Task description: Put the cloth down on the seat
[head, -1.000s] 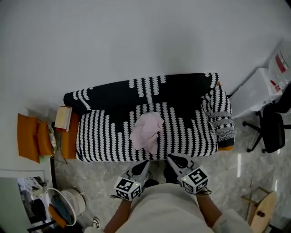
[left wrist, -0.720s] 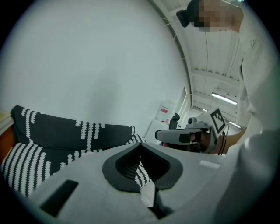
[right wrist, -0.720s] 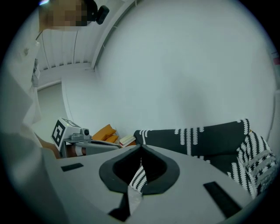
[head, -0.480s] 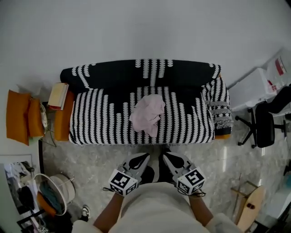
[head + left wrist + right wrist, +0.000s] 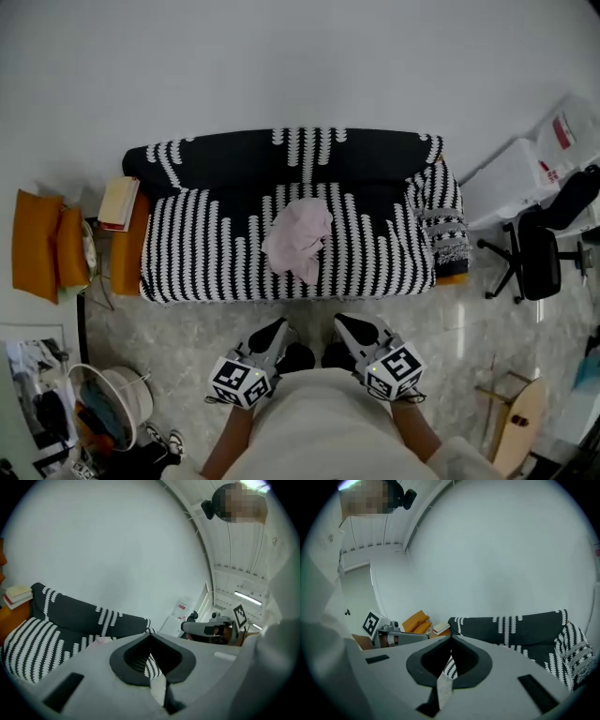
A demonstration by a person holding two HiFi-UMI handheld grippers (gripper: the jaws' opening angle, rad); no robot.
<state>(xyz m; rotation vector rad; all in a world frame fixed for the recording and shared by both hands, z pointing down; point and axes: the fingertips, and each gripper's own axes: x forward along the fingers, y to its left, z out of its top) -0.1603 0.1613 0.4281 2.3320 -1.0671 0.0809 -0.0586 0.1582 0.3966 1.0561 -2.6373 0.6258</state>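
Right at the bottom of the head view, the left gripper (image 5: 273,329) and the right gripper (image 5: 348,324) sit side by side, close in against the person's body, each with its marker cube facing up. The left gripper's own view shows its jaws pressed together with nothing between them. The right gripper's view shows the same: tips meeting, no grip on anything. Both are well clear of the task's thing, hanging over the pale marbled floor (image 5: 178,328) just short of the sofa (image 5: 234,164). And there's the cloth (image 5: 300,239), a crumpled pink heap lying on the striped black-and-white seat (image 5: 202,258), about the middle of its width, with one end trailing toward the front edge (it touches neither gripper). Out to the left, a small stack of books (image 5: 119,201) rests on the sofa's arm, and beyond that two orange cushions (image 5: 39,246) sit against the edge of the view. Over on the right a black office chair (image 5: 539,255) stands on the floor, near the sofa's far arm. Behind everything, a plain white wall (image 5: 281,66) fills the top of the view.
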